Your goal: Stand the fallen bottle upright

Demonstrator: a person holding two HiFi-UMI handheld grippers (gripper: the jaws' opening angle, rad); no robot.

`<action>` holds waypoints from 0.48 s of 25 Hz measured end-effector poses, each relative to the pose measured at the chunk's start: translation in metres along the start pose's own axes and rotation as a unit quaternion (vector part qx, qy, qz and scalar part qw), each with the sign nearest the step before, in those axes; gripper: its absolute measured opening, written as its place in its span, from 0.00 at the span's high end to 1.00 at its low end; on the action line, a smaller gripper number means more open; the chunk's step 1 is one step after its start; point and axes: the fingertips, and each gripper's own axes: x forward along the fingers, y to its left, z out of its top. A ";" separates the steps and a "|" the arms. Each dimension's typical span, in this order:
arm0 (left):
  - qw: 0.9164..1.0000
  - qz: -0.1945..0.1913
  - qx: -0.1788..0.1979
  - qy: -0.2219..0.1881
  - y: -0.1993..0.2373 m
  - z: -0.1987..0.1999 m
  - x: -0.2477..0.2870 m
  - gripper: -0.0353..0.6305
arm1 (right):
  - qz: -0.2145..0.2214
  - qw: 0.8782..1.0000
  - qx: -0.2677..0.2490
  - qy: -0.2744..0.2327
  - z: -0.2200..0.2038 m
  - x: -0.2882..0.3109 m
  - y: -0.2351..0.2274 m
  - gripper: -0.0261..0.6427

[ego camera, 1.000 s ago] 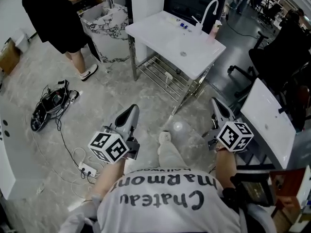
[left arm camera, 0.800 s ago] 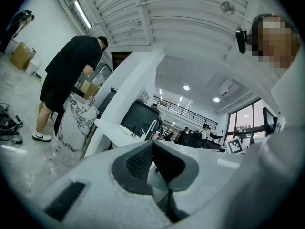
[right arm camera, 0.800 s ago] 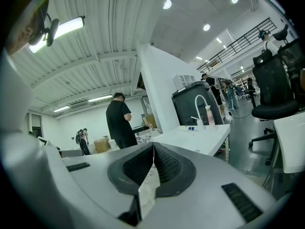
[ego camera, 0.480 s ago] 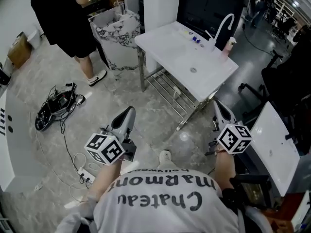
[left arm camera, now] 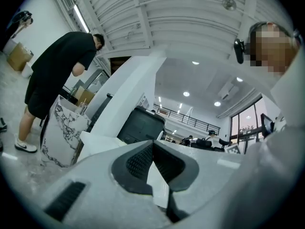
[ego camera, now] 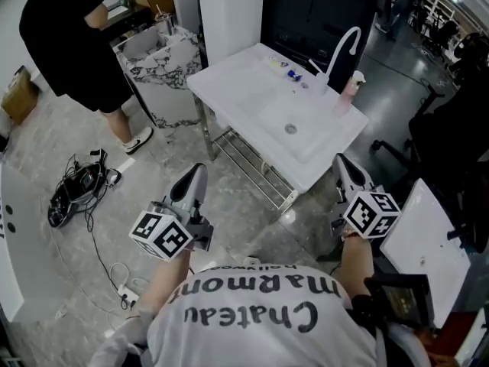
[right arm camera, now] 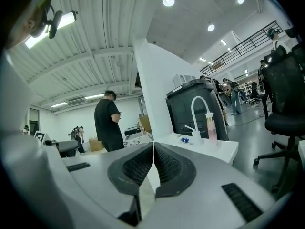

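Both tools are empty w/ jaws pressed together. The left gripper [ego camera: 195,180] and right gripper [ego camera: 344,168] are held low in front of the body, well short of the sink table [ego camera: 237,90]. They're prob. kept closed just for carrying, since nothing's within reach.

The only bottle I can spot is the pink bottle [ego camera: 348,96], at the far right corner of the table's top, just beside the tap [ego camera: 340,44]. It looks upright rather than fallen, though it's too small here to be sure. A few blue bits [ego camera: 284,64] lie along the back edge, left of the tap.
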 end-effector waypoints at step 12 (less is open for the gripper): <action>0.997 0.018 0.028 0.066 0.050 -0.022 0.041 0.93 | 0.006 0.999 0.022 0.047 -0.033 0.080 -0.018 0.94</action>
